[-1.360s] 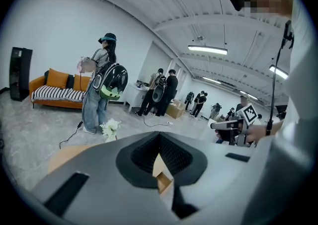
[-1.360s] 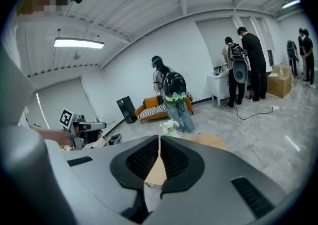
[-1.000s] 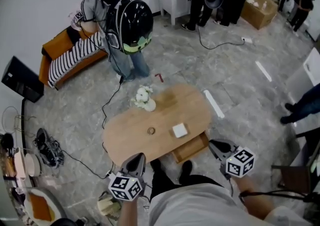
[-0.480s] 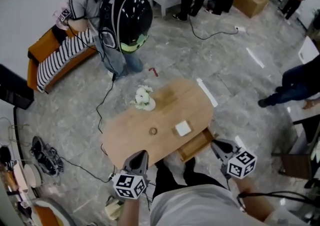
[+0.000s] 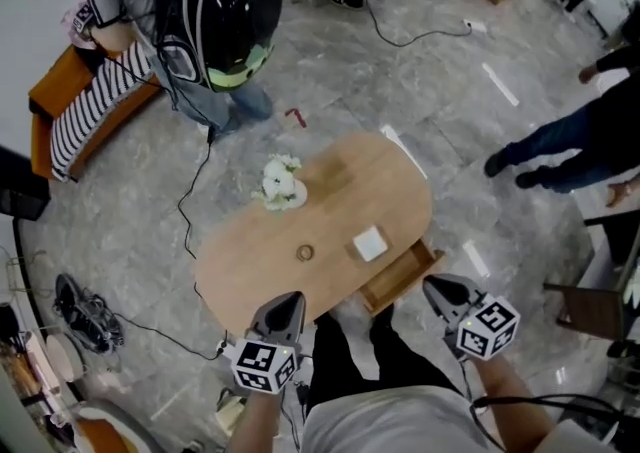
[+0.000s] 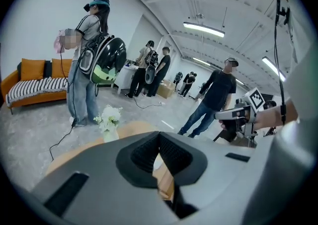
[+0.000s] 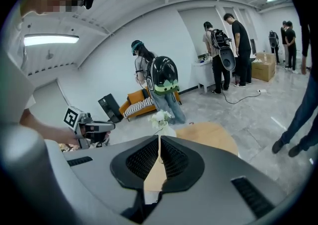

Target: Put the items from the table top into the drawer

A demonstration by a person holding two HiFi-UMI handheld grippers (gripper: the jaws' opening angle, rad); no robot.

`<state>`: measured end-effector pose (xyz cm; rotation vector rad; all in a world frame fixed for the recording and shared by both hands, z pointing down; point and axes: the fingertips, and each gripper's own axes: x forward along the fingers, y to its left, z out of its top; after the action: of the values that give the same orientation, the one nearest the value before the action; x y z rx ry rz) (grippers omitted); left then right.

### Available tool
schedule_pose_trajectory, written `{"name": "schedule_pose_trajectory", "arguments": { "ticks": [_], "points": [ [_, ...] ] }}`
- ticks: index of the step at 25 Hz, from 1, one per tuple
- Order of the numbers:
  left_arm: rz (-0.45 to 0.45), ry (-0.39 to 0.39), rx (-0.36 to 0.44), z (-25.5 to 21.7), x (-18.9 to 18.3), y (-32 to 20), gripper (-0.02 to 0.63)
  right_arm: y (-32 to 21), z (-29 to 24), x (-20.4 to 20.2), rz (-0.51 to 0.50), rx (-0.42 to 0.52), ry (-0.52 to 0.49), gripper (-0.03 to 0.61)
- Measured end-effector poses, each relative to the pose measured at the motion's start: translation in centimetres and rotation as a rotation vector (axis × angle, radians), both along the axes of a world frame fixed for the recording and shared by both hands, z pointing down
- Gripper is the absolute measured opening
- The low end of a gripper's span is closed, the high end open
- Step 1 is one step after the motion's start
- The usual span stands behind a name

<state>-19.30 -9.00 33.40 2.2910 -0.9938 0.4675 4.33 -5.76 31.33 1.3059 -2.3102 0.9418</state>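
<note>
Seen from above, a person stands at the near long edge of a light wooden oval bench (image 5: 250, 263), holding one tool in each hand.

The left hand-held gripper (image 5: 288, 299), grey with a black-and-white marker cube, hangs just off the near edge of the bench toward its left end. Its ribbed black jaws are closed together with nothing between them. The right hand-held gripper (image 5: 432, 287), the same build, hangs just off the near right corner. Its jaws are also pressed together and empty. Both point forward and downward at the bench, which reads as an approach before any pick-up.

Between the two tools, a shallow wooden drawer (image 5: 398, 279) is pulled out from under the near edge, likely left open to receive the items. It lies just beside the right tool.

On the bench top, near the near edge above the drawer, lies a small flat white square item (image 5: 369, 243). It is apart from both tools and closer to the right one. To its left, around the middle of the bench, lies a small brownish ring (image 5: 305, 253), closer to the left tool. Neither item is in the drawer yet.

At the far edge stands a white vase of white flowers (image 5: 280, 184).

Beyond, on the grey stone floor, stands a person wearing a glossy black backpack (image 5: 230, 11).
</note>
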Motion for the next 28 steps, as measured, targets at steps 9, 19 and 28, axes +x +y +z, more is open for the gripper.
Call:
{"name": "schedule_pose_trajectory", "arguments": {
  "ticks": [9, 19, 28],
  "points": [
    [0.04, -0.031, -0.035, 6.2, 0.6, -1.3, 0.003, -0.5, 4.9, -1.3, -0.019, -0.056, -0.001, 0.036],
    [0.048, -0.092, -0.093, 14.3, 0.9, -2.2, 0.029, -0.7, 11.3, -2.9, -0.027, -0.126, -0.027, 0.035],
    [0.1, -0.176, -0.12, 21.8, 0.6, -3.0, 0.043, -0.9, 16.7, -4.6, -0.043, -0.178, -0.054, 0.036]
  ]
}}
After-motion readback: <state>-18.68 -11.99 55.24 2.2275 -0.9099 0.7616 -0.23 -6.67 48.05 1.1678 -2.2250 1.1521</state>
